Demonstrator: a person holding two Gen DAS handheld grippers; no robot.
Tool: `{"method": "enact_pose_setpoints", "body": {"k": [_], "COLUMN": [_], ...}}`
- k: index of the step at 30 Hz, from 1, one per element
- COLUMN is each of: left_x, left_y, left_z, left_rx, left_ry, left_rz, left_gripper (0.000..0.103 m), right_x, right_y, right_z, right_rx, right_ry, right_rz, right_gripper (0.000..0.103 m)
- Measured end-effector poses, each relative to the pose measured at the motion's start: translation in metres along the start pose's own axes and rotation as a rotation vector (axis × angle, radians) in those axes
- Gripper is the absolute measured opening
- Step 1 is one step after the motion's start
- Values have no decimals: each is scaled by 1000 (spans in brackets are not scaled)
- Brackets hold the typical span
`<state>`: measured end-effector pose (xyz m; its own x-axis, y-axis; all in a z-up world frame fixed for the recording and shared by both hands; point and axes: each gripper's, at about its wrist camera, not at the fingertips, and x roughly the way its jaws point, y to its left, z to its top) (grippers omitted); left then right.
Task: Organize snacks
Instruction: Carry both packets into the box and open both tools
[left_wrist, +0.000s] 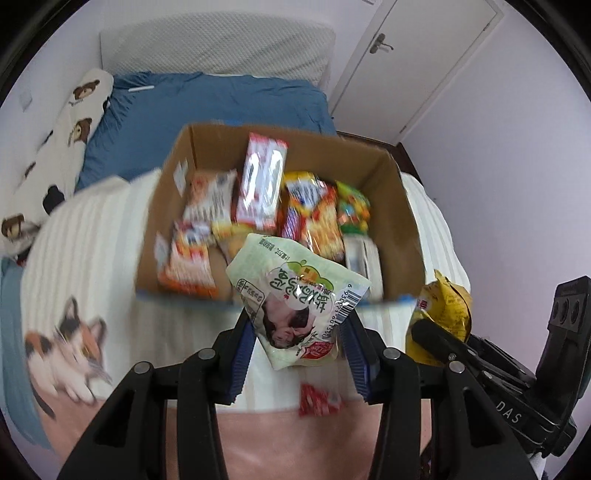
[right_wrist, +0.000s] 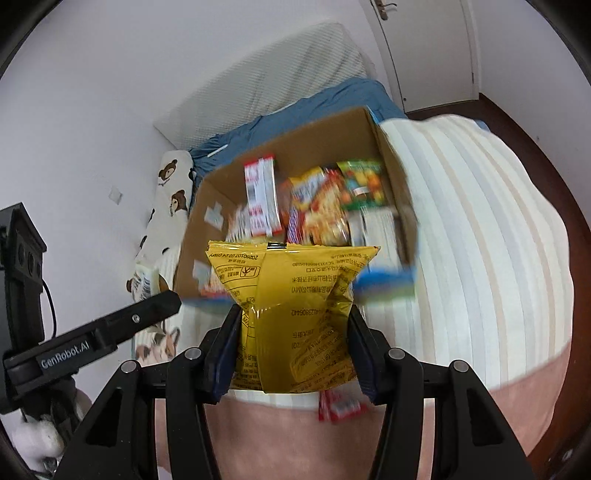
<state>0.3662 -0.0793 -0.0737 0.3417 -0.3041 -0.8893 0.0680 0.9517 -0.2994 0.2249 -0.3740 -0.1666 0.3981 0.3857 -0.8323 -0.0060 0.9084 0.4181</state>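
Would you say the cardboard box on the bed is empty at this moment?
No, the cardboard box already holds several snack packets, standing side by side inside it.

Left gripper (left_wrist: 297, 332) and right gripper (right_wrist: 293, 332) each clamp a packet.

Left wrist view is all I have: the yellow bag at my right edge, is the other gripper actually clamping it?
Observer: Yes, the right gripper has the yellow bag squeezed between both fingers.
Operator: Anything loose beneath it?
Observer: A red-and-white packet lies on the blanket under the bag.
Operator: Is the box ahead of it?
Observer: Yes, the cardboard box stands open just beyond the bag, snacks inside.
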Motion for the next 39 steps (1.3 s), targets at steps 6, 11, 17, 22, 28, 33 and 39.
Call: {"method": "enact_pose_setpoints", "body": {"k": [6,11,17,22,28,33,39], "left_x": [26,68,118,144,155,142,118], "left_y": [20,37,57,69,73,65,54], "left_z": [50,66,64,59,59,64,62], "left_rx": [-44,-73,-100,-126,-137,-93,-85], "left_ry": [52,147,257,324,366,319,263], "left_rz": [21,30,68,97,113,135,120], "left_gripper": [43,43,43,45,48,92,92], "right_x": [33,71,117,142,160,159,142], "right_y": [9,11,7,-1,-7,-6,0], "right_z": [48,65,72,73,72,71,73], "right_rx": [-26,-34,-30,-10,-6,-21,-43], "right_ry": [46,97,163,220,286,301,274], "right_rz": [-29,-60,-100,-107,-158,-192,-211], "right_gripper": [56,56,56,57,95,96,98]}}
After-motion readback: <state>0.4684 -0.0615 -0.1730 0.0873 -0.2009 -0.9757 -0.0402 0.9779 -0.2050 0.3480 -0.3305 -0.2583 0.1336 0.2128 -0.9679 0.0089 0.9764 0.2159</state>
